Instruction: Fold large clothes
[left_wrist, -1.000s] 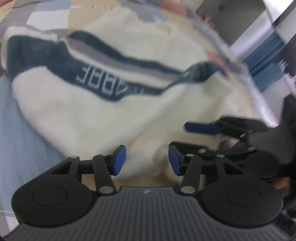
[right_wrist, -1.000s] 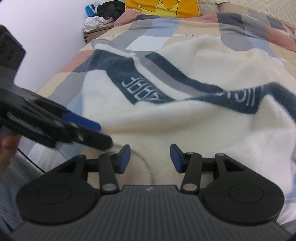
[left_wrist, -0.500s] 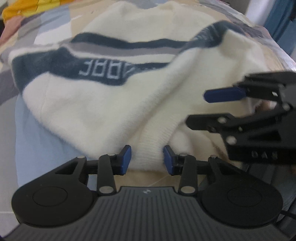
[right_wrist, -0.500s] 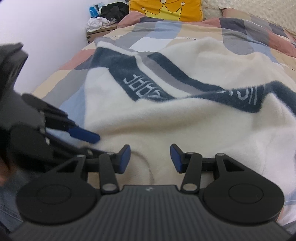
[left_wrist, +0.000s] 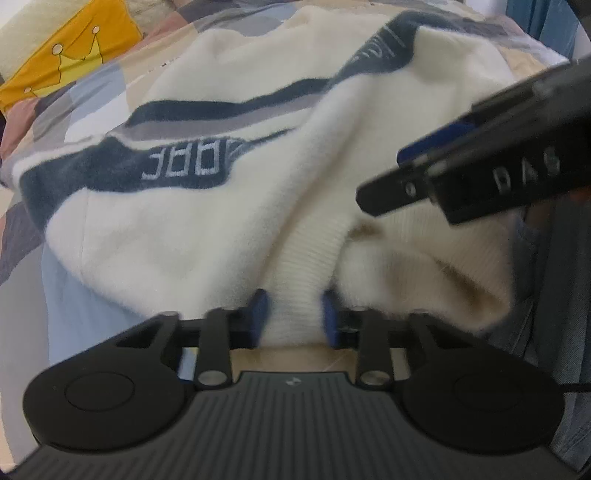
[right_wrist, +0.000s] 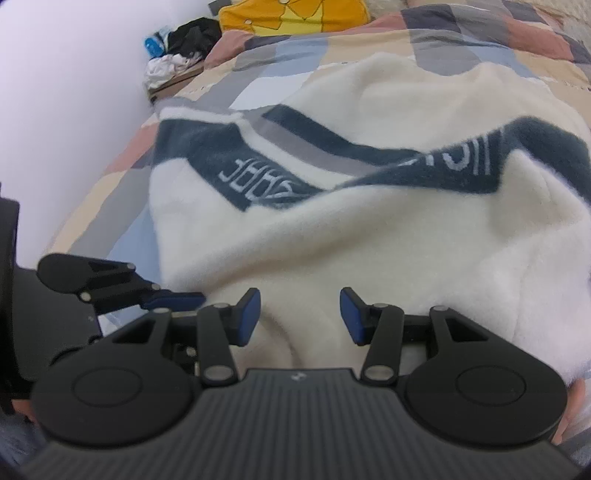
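A cream fleece sweater (left_wrist: 207, 229) with a dark blue lettered band and a grey stripe lies spread on the bed; it also shows in the right wrist view (right_wrist: 388, 236). My left gripper (left_wrist: 295, 314) has its blue pads around the sweater's ribbed cuff (left_wrist: 306, 258), with the cloth filling the gap. My right gripper (right_wrist: 299, 312) is open over the near edge of the sweater, with nothing between its pads. The right gripper (left_wrist: 480, 155) shows at the right of the left wrist view. The left gripper (right_wrist: 147, 291) shows at the lower left of the right wrist view.
The sweater lies on a patchwork bedspread (right_wrist: 280, 70) of blue, grey, pink and beige squares. A yellow cushion (right_wrist: 291, 14) sits at the head of the bed. Dark and white clothes (right_wrist: 181, 48) are piled on a stand beside a white wall (right_wrist: 66, 110).
My left gripper has moved forward onto the ribbed cuff and its jaws have narrowed around it. The right gripper has stayed open and shifted little.
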